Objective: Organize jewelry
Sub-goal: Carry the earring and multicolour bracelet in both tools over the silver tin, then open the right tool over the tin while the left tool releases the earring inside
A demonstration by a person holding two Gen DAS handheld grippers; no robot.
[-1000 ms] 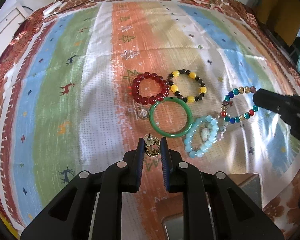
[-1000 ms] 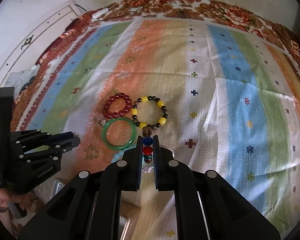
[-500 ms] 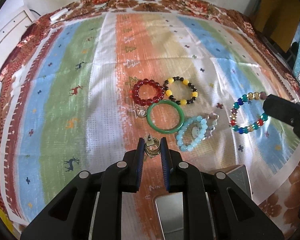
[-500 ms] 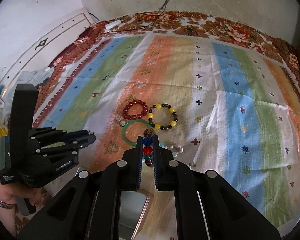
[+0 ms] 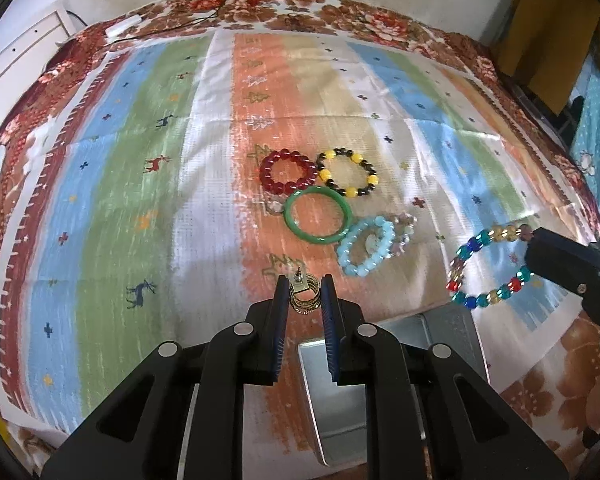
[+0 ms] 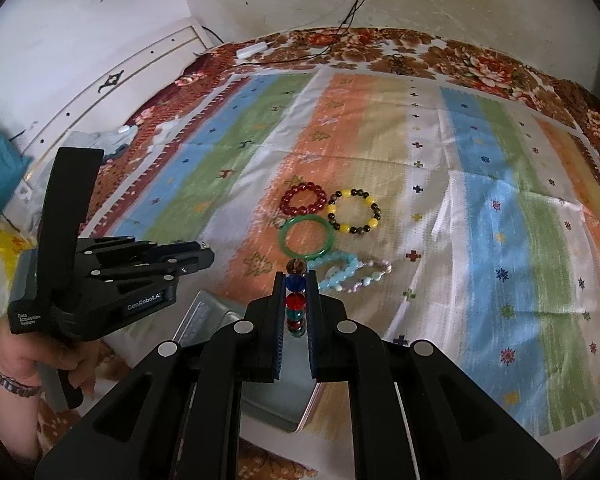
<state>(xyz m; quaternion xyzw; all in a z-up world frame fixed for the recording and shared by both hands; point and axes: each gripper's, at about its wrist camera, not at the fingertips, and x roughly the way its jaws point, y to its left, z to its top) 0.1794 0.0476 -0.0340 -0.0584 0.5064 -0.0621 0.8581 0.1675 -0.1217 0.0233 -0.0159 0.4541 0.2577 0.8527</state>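
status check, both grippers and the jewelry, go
Left hand-held gripper shut on gold earring. Right hand-held gripper shut on multicolor bead bracelet, lifted. Metal tin below, unobstructed.

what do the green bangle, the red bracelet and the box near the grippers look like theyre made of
Green bangle: one solid glossy ring with no beads, probably jade or glass.
Red bracelet: round, see-through dark red beads with shiny highlights, likely glass or polished stone.
Box: flat silvery walls with a dull sheen and a rolled rim, apparently tin or other thin metal.
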